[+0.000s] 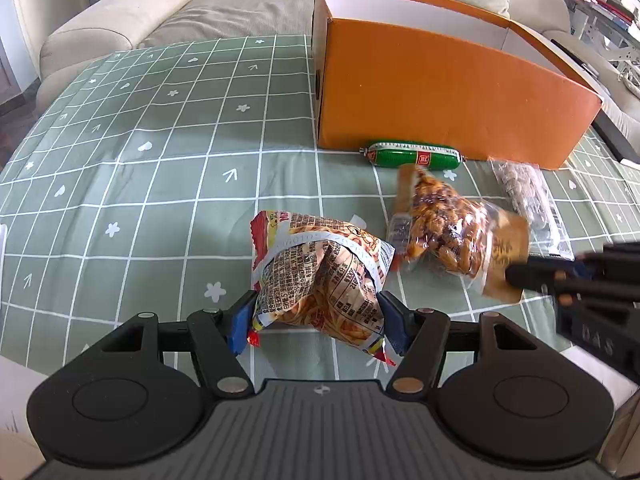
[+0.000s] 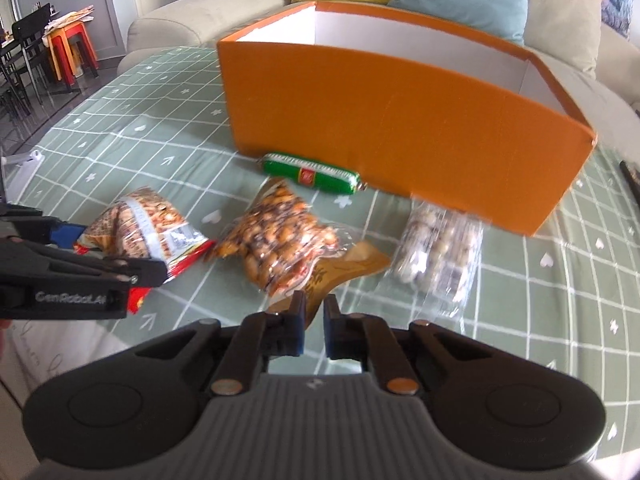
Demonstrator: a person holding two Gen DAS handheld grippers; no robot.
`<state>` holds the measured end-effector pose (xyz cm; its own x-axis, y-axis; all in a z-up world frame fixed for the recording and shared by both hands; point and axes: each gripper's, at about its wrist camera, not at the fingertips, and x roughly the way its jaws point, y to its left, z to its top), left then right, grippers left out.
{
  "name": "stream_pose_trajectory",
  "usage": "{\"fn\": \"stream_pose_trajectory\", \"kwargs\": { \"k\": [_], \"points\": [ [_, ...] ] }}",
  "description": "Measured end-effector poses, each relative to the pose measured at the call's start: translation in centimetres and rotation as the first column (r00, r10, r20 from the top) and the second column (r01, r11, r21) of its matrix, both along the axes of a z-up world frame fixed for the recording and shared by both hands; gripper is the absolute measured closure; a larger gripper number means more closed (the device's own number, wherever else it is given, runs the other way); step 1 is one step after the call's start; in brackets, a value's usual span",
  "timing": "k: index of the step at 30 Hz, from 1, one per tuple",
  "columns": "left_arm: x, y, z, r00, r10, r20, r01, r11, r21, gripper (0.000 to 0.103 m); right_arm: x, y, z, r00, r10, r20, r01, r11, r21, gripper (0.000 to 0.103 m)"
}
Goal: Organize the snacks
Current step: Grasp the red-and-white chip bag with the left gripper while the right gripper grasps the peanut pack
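Note:
My left gripper [image 1: 316,320] is shut on a printed red-edged snack bag [image 1: 320,276], squeezing its near end; the bag also shows in the right wrist view [image 2: 148,236]. My right gripper [image 2: 314,328] is shut on the brown edge of a clear bag of glazed nuts [image 2: 284,240]; in the left wrist view that bag [image 1: 444,228] has the right gripper's fingers [image 1: 532,276] on its near corner. A green sausage [image 1: 414,156] lies against the orange box [image 1: 440,92], also seen from the right [image 2: 310,174]. A clear pack of pale round snacks [image 2: 440,256] lies by the box.
The orange box [image 2: 400,120] is open-topped with a white inside, standing on a green checked tablecloth [image 1: 160,160]. A beige sofa [image 1: 120,12] with yellow and blue cushions is behind it. Chairs and a red stool [image 2: 68,52] stand far left.

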<state>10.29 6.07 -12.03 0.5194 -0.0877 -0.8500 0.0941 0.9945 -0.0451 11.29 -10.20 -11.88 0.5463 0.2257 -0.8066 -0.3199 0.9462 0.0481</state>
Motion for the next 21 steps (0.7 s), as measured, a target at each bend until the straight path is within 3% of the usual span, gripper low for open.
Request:
{"fn": "stream_pose_trajectory", "kwargs": {
  "k": [7,10,14,21],
  "points": [
    [-0.8,-0.4,0.0,1.000,-0.007,0.001,0.007,1.000,0.021,0.030,-2.0,1.0,0.1,0.996,0.077,-0.043,-0.076,0.997,0.023,0.098],
    [-1.0,-0.5,0.0,1.000,-0.010,0.002,0.010,1.000,0.026,0.030,-2.5,1.6,0.2,0.996,0.087,-0.017,-0.087,0.996,-0.031,0.087],
    [-1.1,-0.4,0.1,1.000,-0.004,0.003,0.004,1.000,0.025,0.030,-3.1,2.0,0.8,0.993,0.099,0.062,-0.092,0.991,-0.097,0.053],
    [-1.1,-0.3,0.1,1.000,-0.008,0.010,0.007,0.999,0.031,0.030,-3.4,2.5,1.4,0.967,0.158,0.198,-0.111,0.967,-0.231,0.032]
  ]
}}
